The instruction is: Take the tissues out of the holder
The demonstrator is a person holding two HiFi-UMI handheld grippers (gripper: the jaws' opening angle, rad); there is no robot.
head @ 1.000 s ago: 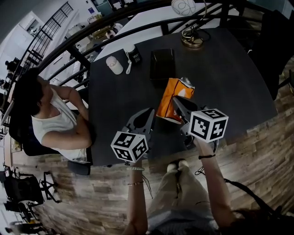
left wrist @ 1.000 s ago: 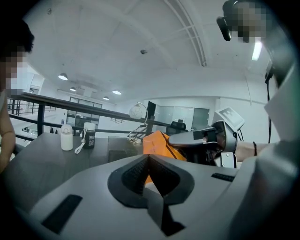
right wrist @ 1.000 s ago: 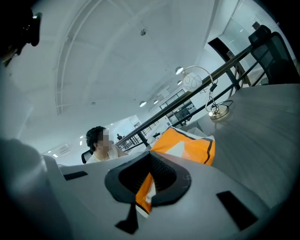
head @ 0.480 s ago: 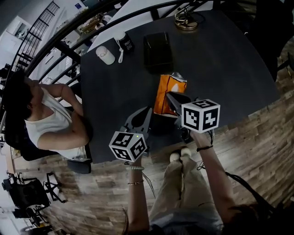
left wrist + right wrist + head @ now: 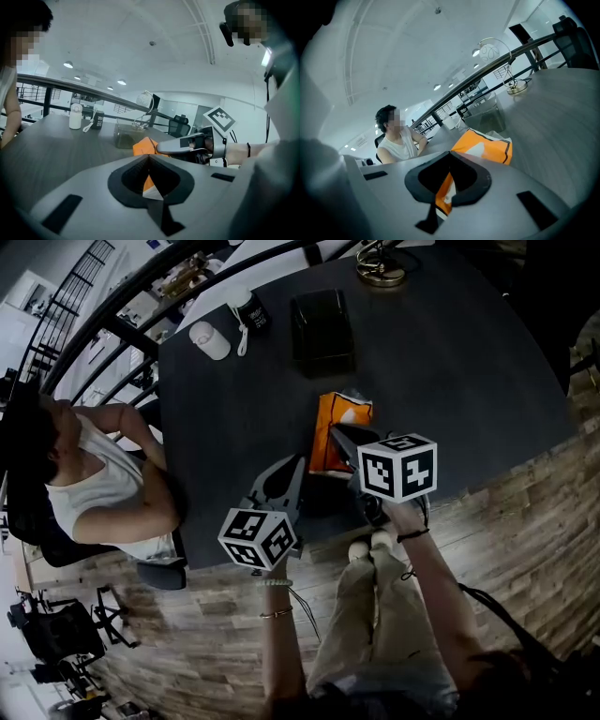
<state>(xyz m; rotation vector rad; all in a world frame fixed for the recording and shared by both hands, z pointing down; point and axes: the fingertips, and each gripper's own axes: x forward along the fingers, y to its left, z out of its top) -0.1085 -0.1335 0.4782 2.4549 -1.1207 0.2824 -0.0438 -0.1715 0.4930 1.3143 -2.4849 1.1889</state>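
The orange tissue pack (image 5: 335,413) is already clear of the black holder (image 5: 322,326). The holder stands well apart from it, farther out on the bench (image 5: 450,362), and the pack sits near the person's edge, between the two tools.

The pack's long axis runs away from the person, roughly toward the holder. The right tool (image 5: 335,432) lies along that same line, over the pack's right half. In the right gripper view its jaws are closed together, and a strip of orange wrapper runs down through the gap between them. The far end of the pack sticks out past the tips. I judge that this tool has the pack pinched.

The left tool (image 5: 299,465) points in from the near left, and its tips are just beside the pack's near-left corner. Its jaws are together too. The orange-and-white end of the pack shows through the cut-out between them, but the slit below looks dark, so it probably grips nothing.

The right tool is therefore the one that controls the pack. Whether the pack's underside touches the bench cannot be told. Setting it down would mean lowering it along that away-pointing axis, clear of the left tool's tips at its corner.
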